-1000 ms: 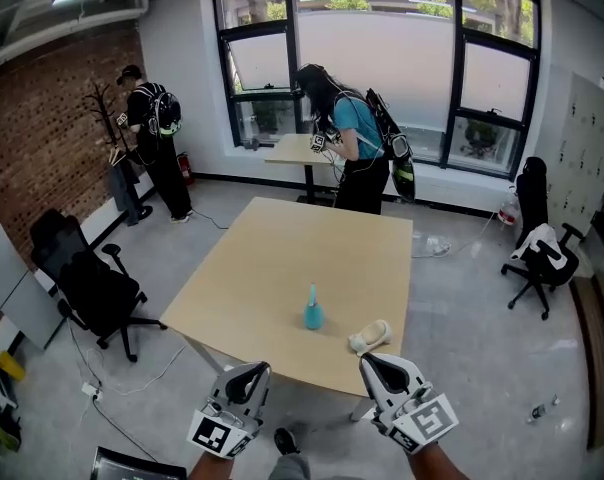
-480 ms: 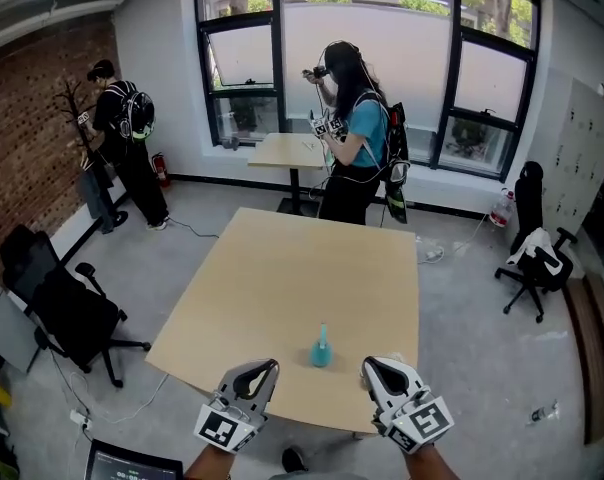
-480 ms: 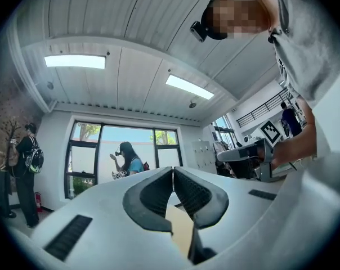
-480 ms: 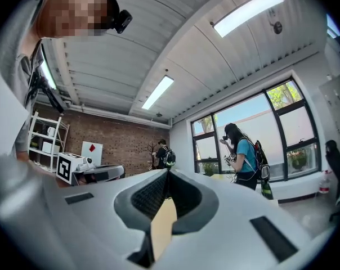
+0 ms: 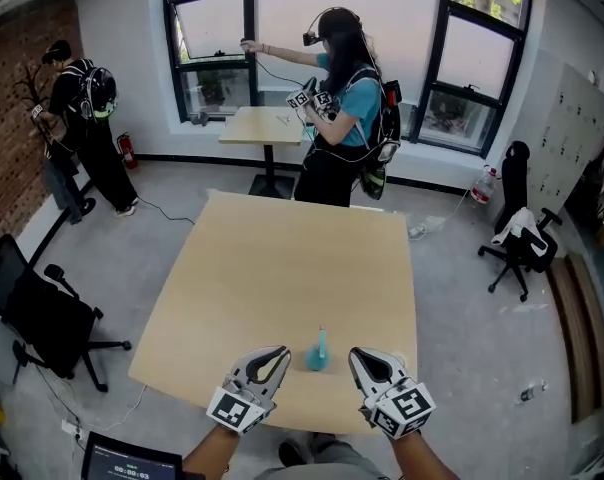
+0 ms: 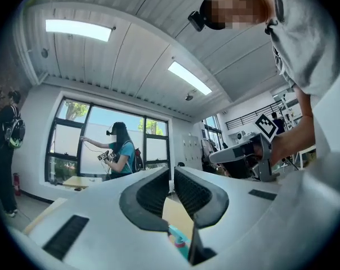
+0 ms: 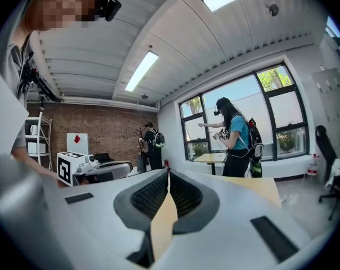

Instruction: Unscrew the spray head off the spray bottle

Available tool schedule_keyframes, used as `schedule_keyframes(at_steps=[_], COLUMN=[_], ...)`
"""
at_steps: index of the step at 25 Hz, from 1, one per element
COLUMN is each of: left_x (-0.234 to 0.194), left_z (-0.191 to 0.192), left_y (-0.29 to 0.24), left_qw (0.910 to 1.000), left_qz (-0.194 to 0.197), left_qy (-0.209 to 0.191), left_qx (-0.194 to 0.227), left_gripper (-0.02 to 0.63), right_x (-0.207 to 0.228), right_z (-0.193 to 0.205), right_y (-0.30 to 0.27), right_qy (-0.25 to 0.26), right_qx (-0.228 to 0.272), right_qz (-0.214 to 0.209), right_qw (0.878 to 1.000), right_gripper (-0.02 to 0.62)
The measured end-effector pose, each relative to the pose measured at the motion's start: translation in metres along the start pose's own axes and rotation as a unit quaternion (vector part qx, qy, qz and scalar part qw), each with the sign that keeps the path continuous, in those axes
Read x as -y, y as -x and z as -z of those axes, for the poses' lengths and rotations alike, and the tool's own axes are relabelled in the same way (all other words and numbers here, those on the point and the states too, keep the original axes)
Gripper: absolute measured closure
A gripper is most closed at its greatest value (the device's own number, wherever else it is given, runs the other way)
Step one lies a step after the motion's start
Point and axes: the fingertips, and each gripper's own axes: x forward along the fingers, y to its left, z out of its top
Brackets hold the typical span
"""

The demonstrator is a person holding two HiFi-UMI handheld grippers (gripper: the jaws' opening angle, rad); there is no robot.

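A small teal spray bottle (image 5: pixel 317 350) with a slim spray head stands upright near the front edge of the wooden table (image 5: pixel 282 268). My left gripper (image 5: pixel 279 352) hangs just left of the bottle and my right gripper (image 5: pixel 355 354) just right of it; neither touches it. Both are shut with nothing held. In the left gripper view the shut left gripper (image 6: pixel 172 174) points over the table, and a bit of the teal bottle (image 6: pixel 179 242) shows low under its jaws. The right gripper (image 7: pixel 168 176) is likewise shut, with bare tabletop beyond it.
A person (image 5: pixel 337 108) with grippers stands at the table's far edge by a small table (image 5: pixel 262 128). Another person (image 5: pixel 77 118) is at the brick wall. Office chairs stand left (image 5: pixel 42 313) and right (image 5: pixel 517 238). A screen (image 5: pixel 132 460) sits bottom left.
The view has closed in on the table, so the bottle now lies between my two grippers, which have drawn nearer each other. Both stayed shut. The far person raised an arm.
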Motion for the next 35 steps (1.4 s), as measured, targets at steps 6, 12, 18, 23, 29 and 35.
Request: schedule_keyframes(at_steps=[6,12,18,23,29,35], left_x=[-0.006,0.023,0.041,0.040,0.043,0.037], left_z=[0.118,0.263,0.327,0.336,0.345,0.348], left_y=[-0.034,-0.064,-0.095,-0.124,-0.129,-0.133], left_qw=[0.9938,0.9631,0.9416,0.9399,0.9480,0.9579], left_qz=[0.050,0.144,0.221,0.221,0.194,0.176], left_qy=[0.032,0.007,-0.033,-0.060,-0.056,-0.032], left_qx=[-0.094,-0.227,-0.252,-0.253,-0.246,-0.225], left_gripper=[0.488,0.287,0.245,0.238,0.238,0.242], right_x=[0.026,0.040,0.053,0.059,0.063,0.070], right_z=[0.081,0.170,0.227,0.227,0.260,0.261], right_y=[-0.057,-0.103,-0.140,-0.145,-0.137,-0.144], right_qy=[-0.021,-0.044,-0.009,0.025,0.027,0.078], right_qx=[-0.120,-0.279,-0.368,-0.396,-0.430,-0.432], right_qz=[0.008,-0.010,0.006,-0.015,-0.006,-0.025], right_qw=[0.992,0.959,0.930,0.918,0.903,0.898], right_gripper=[0.586,0.395,0.382,0.383,0.390,0.423])
